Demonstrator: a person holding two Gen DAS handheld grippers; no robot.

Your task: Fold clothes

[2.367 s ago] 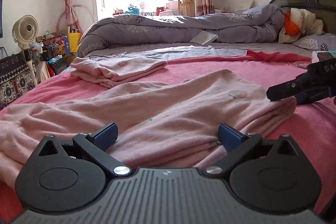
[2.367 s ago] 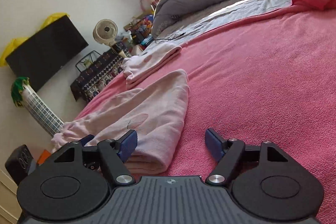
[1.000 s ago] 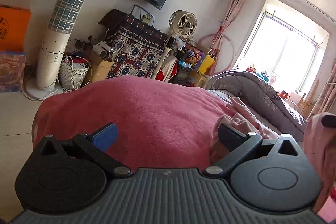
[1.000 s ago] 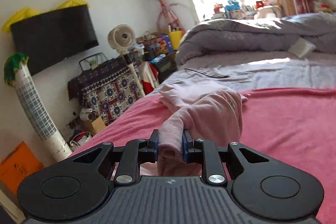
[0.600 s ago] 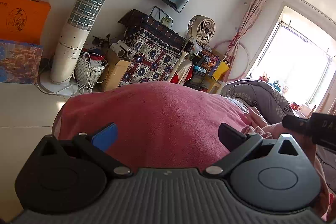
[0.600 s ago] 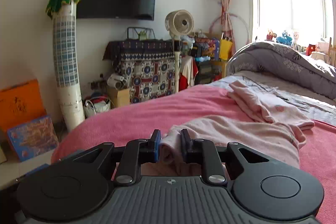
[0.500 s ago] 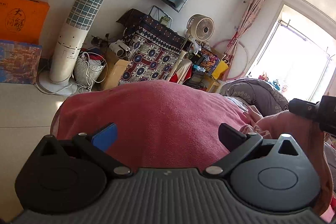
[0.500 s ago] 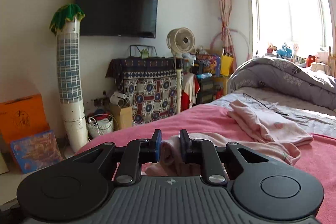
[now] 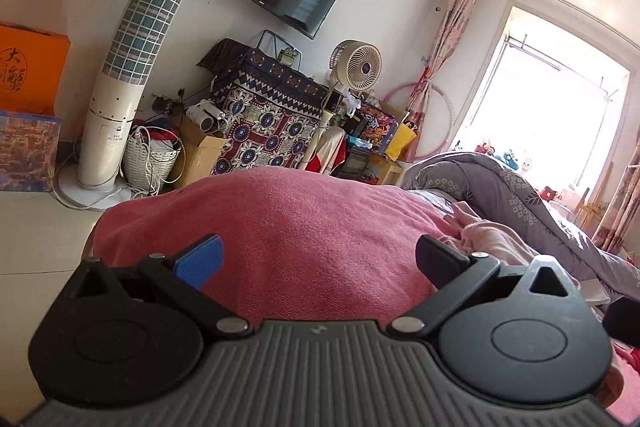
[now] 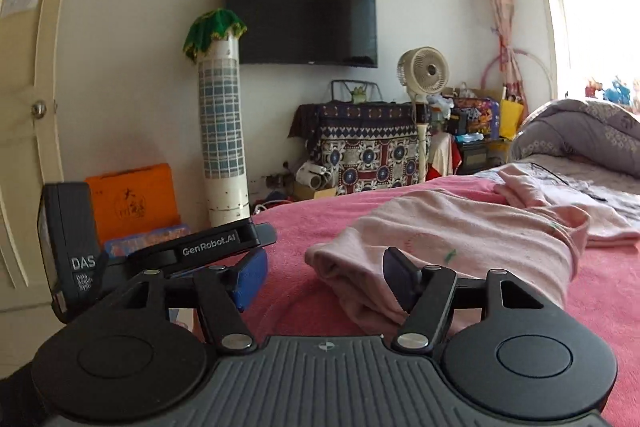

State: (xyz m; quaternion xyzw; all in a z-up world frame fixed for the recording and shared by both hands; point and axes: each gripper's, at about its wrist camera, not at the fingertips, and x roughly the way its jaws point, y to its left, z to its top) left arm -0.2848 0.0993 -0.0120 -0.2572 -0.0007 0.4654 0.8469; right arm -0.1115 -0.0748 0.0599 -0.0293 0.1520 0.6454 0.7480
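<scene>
jaws of your right gripper (image 10: 324,281) have just been opening and stand wide, pads off the pink garment (image 10: 460,243), folded over on the pink bedspread (image 10: 600,307). your left gripper (image 9: 318,259) gapes wide, empty. beyond the garment lies a folded pink piece (image 10: 560,203); final folds probably remain.

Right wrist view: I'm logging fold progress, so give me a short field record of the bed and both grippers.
surface: pink blanket on the bed
garment in work: pink garment, folded over, lying flat
second garment: folded pink garment behind it
right gripper: jaws just opened, garment edge lies between them, pads not pressing
left gripper: open, nothing between the fingers, over bare blanket
background: wall TV, fan
</scene>
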